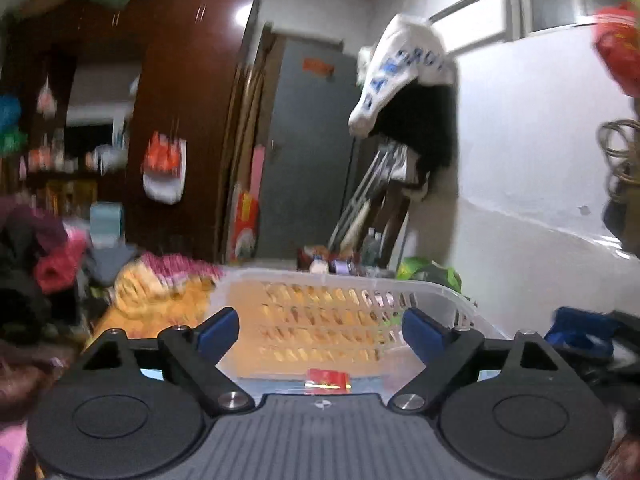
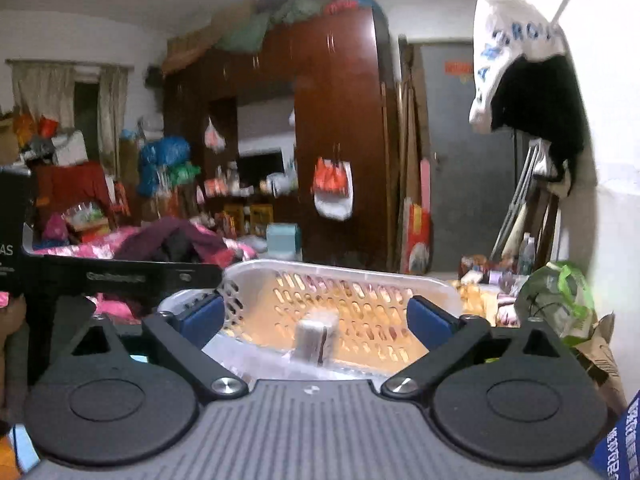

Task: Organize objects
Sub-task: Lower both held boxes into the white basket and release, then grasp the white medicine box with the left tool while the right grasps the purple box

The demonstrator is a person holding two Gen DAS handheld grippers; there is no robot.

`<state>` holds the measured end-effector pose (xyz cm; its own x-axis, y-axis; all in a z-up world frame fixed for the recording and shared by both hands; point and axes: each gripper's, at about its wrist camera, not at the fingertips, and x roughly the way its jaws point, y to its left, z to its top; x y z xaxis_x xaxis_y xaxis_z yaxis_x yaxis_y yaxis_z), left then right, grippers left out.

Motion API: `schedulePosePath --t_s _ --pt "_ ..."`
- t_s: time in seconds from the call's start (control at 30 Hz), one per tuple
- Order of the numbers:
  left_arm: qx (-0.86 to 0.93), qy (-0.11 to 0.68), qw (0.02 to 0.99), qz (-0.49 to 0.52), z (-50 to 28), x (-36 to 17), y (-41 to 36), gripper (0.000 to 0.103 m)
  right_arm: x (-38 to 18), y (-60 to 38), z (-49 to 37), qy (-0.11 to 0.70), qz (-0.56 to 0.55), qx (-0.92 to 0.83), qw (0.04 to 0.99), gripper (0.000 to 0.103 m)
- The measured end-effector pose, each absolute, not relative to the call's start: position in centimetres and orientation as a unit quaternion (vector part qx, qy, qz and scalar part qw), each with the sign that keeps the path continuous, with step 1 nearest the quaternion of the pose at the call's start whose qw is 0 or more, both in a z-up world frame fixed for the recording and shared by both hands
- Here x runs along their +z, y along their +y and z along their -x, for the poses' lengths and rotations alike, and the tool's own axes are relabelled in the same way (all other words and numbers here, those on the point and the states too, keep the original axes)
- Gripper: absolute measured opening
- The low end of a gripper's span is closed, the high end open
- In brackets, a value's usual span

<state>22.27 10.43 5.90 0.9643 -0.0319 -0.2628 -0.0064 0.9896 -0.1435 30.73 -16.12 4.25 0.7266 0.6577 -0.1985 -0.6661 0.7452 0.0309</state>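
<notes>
A white slotted plastic basket (image 1: 436,291) stands right in front of both grippers; it also shows in the right wrist view (image 2: 400,276). My left gripper (image 1: 320,334) is open and empty over the basket's near side. A small red packet (image 1: 326,379) lies in the basket just ahead of it. My right gripper (image 2: 316,320) is open and empty at the basket's near rim. A small grey-white box (image 2: 314,338) stands inside the basket between its fingers, not touched by them.
The left gripper's black body (image 2: 116,276) reaches in from the left of the right view. Piled clothes (image 1: 52,256) and an orange blanket (image 1: 160,300) lie left of the basket. A green bag (image 2: 560,300) sits at the right. A wardrobe (image 2: 340,140) and door stand behind.
</notes>
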Motion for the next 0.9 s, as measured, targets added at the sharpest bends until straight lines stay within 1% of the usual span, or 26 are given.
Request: schedulePosePath --t_s 0.03,0.1,0.23,0.3,0.37,0.53,0.6,0.63,0.67,0.7,0.83,0.87,0.9 --pt "-0.008 0.124 0.990 0.066 -20.4 5.5 10.5 0.091 3.6 -17.4 -29.3 0.092 0.022 0.357 0.929 0.103" --pt "-0.014 0.113 0.992 0.059 -16.9 4.1 10.4 0.091 1.5 -20.1 -26.7 0.097 0.021 0.338 0.936 0.103" --pt "-0.005 0.128 0.990 0.051 -11.1 -0.2 9.9 0.091 -3.7 -24.0 -23.1 0.130 0.006 0.315 0.940 0.103" --pt "-0.006 0.145 0.987 0.071 -9.8 -1.9 9.9 0.091 -5.8 -24.5 -22.1 0.153 0.007 0.306 0.940 0.103" --pt "-0.013 0.157 0.984 0.087 -9.1 -3.4 9.7 0.091 -6.3 -24.1 -22.1 0.170 0.015 0.316 0.933 0.103" --pt "-0.006 0.193 0.979 0.065 -9.5 -5.2 9.3 0.091 -6.9 -21.4 -23.4 0.213 0.063 0.316 0.922 0.103" --pt "-0.005 0.198 0.978 0.063 -9.6 -5.5 9.4 0.091 -7.1 -20.6 -24.0 0.228 0.074 0.316 0.918 0.096" --pt "-0.003 0.201 0.978 0.061 -9.7 -5.6 9.4 0.091 -7.4 -20.4 -24.1 0.234 0.077 0.314 0.917 0.083" --pt "-0.001 0.205 0.977 0.058 -9.7 -5.8 9.3 0.091 -7.9 -20.9 -24.0 0.230 0.075 0.314 0.918 0.076" --pt "0.002 0.207 0.977 0.055 -9.8 -5.9 9.3 0.091 -8.0 -21.2 -23.8 0.225 0.069 0.313 0.920 0.072" --pt "0.023 0.203 0.978 0.047 -10.0 -6.1 9.2 0.091 -8.0 -23.3 -22.6 0.214 0.032 0.321 0.922 0.072" --pt "0.028 0.200 0.978 0.046 -10.0 -6.0 9.1 0.090 -7.7 -23.1 -22.3 0.209 0.030 0.317 0.924 0.072" --pt "0.032 0.197 0.979 0.045 -10.0 -6.1 8.9 0.078 -7.8 -23.5 -21.9 0.205 0.030 0.313 0.927 0.072"
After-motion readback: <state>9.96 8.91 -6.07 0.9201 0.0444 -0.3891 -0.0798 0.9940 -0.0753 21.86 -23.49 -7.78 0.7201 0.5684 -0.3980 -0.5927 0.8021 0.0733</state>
